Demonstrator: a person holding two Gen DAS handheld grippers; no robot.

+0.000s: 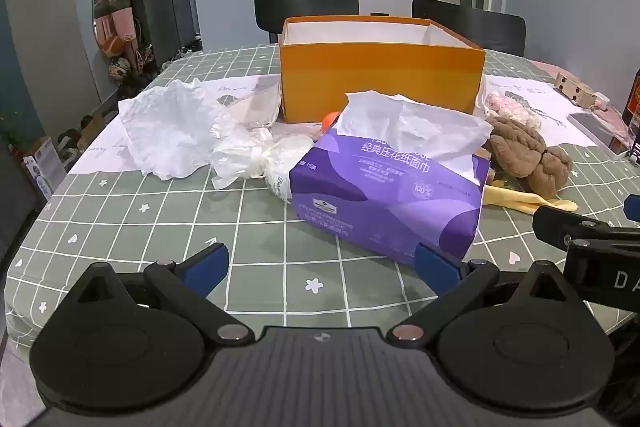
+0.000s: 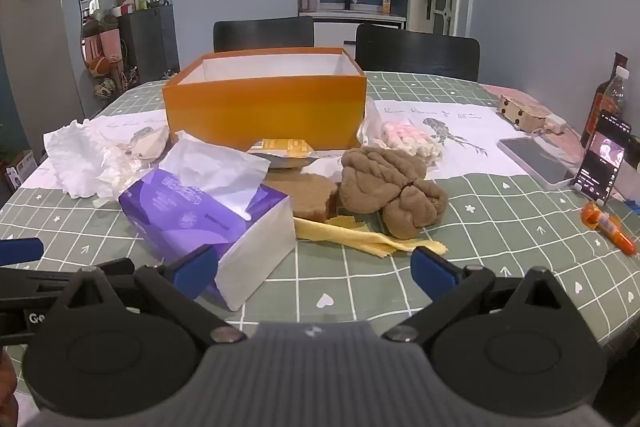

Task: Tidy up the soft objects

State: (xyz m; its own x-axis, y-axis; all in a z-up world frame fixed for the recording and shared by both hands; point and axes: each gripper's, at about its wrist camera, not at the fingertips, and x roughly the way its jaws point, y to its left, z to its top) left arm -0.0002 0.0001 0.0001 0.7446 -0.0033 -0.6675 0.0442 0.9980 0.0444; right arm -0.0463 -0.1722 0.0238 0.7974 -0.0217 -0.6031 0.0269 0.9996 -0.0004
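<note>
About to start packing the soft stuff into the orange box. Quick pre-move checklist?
1. Left gripper open and holding nothing: ok.
2. Right gripper open and holding nothing: ok.
3. Orange box upright, top open: ok. Whether the bottom is bare: cannot tell, the near wall hides it.
4. Purple tissue pack within easy approach: ok, it lies just ahead of both grippers, a loose tissue poking out of its top.
5. Brown towel free to lift: not ok, it sits on the yellow cloth, which may drag along.
6. Phone and tablet clear of the path: ok, they are far off to the right.
</note>
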